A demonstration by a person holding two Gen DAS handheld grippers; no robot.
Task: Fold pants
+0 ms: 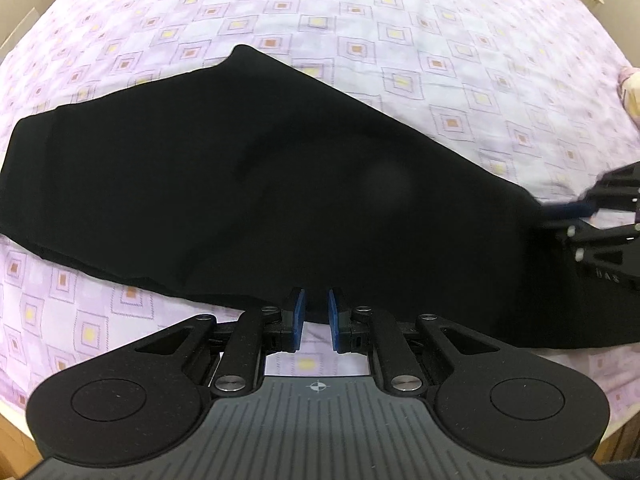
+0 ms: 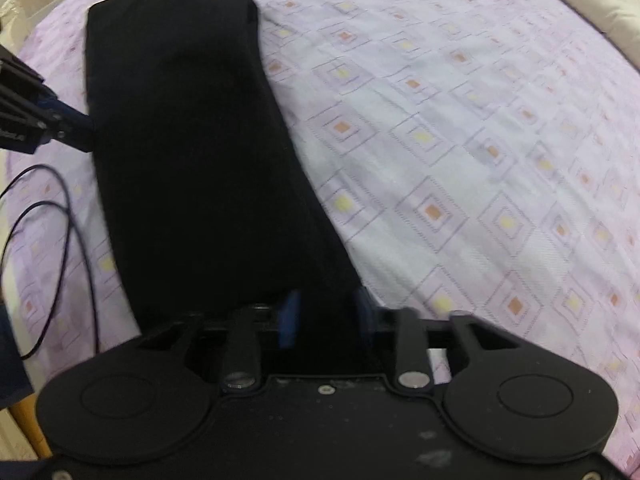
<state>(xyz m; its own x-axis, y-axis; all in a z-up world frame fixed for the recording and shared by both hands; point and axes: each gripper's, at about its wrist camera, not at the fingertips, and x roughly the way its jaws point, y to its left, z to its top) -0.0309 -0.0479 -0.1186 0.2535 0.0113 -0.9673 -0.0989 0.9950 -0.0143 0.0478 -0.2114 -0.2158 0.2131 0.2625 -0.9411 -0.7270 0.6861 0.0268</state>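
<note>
Left wrist view: black pants (image 1: pixel 248 176) lying lengthwise on the lilac bedsheet (image 1: pixel 360 20); left gripper (image 1: pixel 315 316) angled steeply down, pads nearly together, pinching the near hem. Right gripper (image 1: pixel 576 210) blurred at frame edge.

Right wrist view: black cable (image 2: pixel 68 216) on the sheet; right gripper (image 2: pixel 326 316) blurred, closed on pants fabric.

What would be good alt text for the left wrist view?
Black pants lie across a bed sheet with a lilac square pattern. The left gripper pinches their near edge, and the right gripper meets them at the right.
</note>
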